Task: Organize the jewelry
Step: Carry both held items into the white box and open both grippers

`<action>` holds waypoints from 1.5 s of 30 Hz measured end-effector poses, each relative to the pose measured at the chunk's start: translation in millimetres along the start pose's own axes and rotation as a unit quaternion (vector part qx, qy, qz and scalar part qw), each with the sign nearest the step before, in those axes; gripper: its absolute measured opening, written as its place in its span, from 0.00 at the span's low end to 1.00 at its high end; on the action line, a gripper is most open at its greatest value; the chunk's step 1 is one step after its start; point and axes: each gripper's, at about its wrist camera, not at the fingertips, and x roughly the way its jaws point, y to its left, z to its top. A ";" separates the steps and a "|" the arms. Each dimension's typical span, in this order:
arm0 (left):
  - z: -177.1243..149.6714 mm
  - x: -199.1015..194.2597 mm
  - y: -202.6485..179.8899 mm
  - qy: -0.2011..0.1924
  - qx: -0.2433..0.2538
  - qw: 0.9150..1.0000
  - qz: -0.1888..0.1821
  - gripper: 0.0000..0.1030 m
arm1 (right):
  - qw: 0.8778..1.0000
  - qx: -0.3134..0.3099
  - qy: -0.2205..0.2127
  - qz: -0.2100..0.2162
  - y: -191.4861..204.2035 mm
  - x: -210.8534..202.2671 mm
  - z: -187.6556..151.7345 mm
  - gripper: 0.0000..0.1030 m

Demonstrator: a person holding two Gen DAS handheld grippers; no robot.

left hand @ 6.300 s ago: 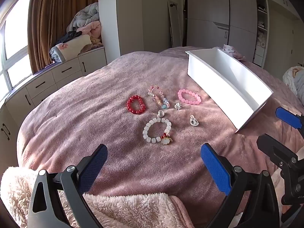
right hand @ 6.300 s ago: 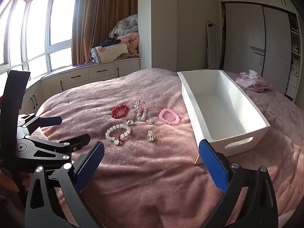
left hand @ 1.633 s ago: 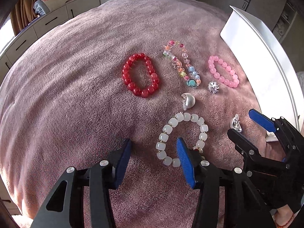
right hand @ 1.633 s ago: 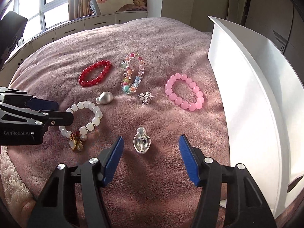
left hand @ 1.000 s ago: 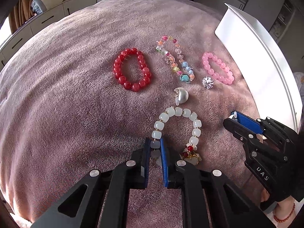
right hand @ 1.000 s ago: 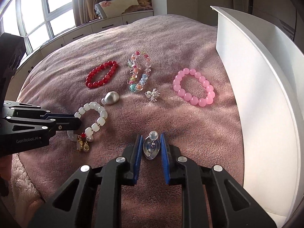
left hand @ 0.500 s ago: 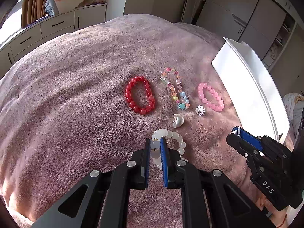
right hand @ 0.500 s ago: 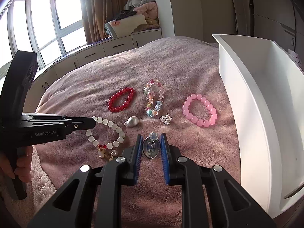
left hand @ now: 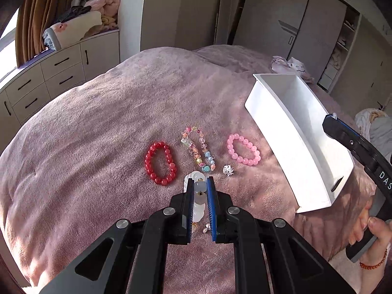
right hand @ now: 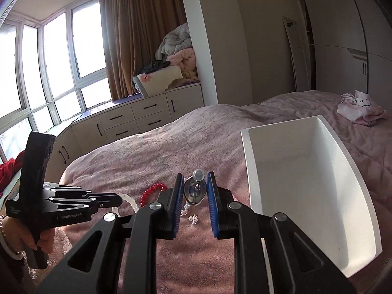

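My left gripper (left hand: 199, 186) is shut on the white bead bracelet (left hand: 199, 197) and holds it lifted above the pink bedspread; it also shows in the right wrist view (right hand: 127, 199). My right gripper (right hand: 195, 191) is shut on a silver teardrop pendant (right hand: 194, 192), raised beside the white bin (right hand: 306, 183). On the bed lie a red bracelet (left hand: 160, 163), a multicolour bracelet (left hand: 198, 152), a pink bracelet (left hand: 242, 149) and a small silver spiky charm (left hand: 228, 170). The bin (left hand: 294, 132) stands to their right.
The pink blanket (left hand: 98, 134) covers the bed. A low drawer unit (right hand: 137, 120) with piled bedding runs under the windows at the left. A pink plush (right hand: 360, 107) lies far right on the bed. Wardrobes stand behind.
Both grippers have risen from the bed with their pieces: the white bracelet hangs from the left, the pendant sits in the right, now lifted level with the bin's rim.
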 end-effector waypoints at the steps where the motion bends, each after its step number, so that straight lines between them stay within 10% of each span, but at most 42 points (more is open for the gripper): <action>1: 6.0 -2.7 -2.1 -0.004 0.003 1.000 -0.003 0.15 | 1.000 0.001 -0.006 -0.006 -7.6 -4.3 5.5 0.19; 12: 69.5 -26.8 -55.1 -0.038 0.061 0.997 -0.037 0.15 | 0.997 -0.032 -0.020 -0.061 -68.3 -35.7 39.1 0.19; 22: 109.9 -8.1 -148.7 -0.035 0.126 0.989 -0.069 0.15 | 0.996 0.006 0.017 -0.083 -115.5 -24.1 4.4 0.19; 33: 133.7 55.1 -215.6 0.008 0.148 0.987 -0.062 0.15 | 0.994 0.028 0.058 -0.090 -140.7 -7.3 -8.7 0.19; 45: 134.1 156.7 -207.1 0.095 0.087 0.990 -0.053 0.15 | 0.984 -0.009 0.141 -0.110 -130.0 40.4 -32.6 0.19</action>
